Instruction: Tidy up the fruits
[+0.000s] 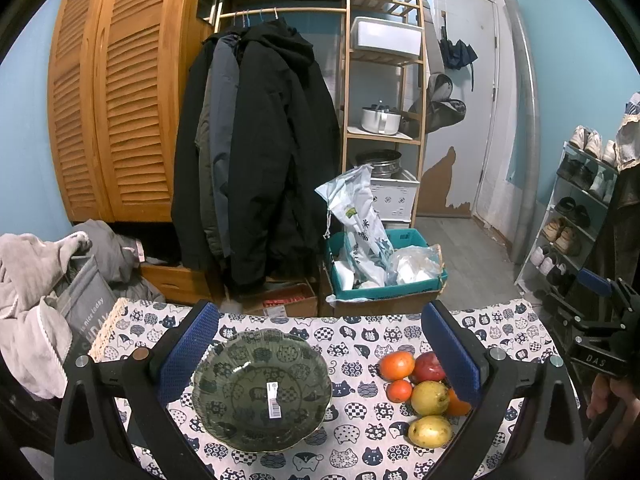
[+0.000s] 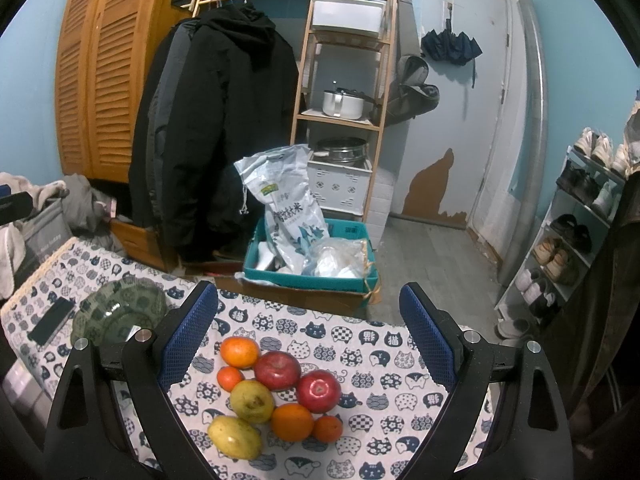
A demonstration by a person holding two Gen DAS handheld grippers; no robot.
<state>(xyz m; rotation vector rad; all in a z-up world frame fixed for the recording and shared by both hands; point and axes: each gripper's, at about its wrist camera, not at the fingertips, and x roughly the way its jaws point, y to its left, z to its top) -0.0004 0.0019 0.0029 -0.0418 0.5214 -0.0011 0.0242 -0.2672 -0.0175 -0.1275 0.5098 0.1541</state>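
Observation:
A green glass bowl [image 1: 262, 390] with a barcode sticker sits empty on the cat-print tablecloth [image 1: 360, 340], between the fingers of my open left gripper [image 1: 320, 316]. To its right lies a cluster of fruit: an orange [image 1: 396, 365], a red apple [image 1: 428, 367], a yellow pear [image 1: 430, 398] and a mango [image 1: 430, 431]. In the right wrist view the same pile, with two red apples [image 2: 319, 391], several oranges [image 2: 239, 352], the pear [image 2: 252, 400] and the mango [image 2: 235, 436], lies under my open right gripper [image 2: 309, 296]. The bowl [image 2: 120, 312] is to the left.
A black flat device [image 2: 52, 324] lies left of the bowl. Beyond the table's far edge stand a teal box [image 1: 384, 280] of bags, hanging coats [image 1: 260, 152] and a wooden shelf. A shoe rack [image 2: 568, 240] lines the right wall. Laundry [image 1: 36, 288] is piled at left.

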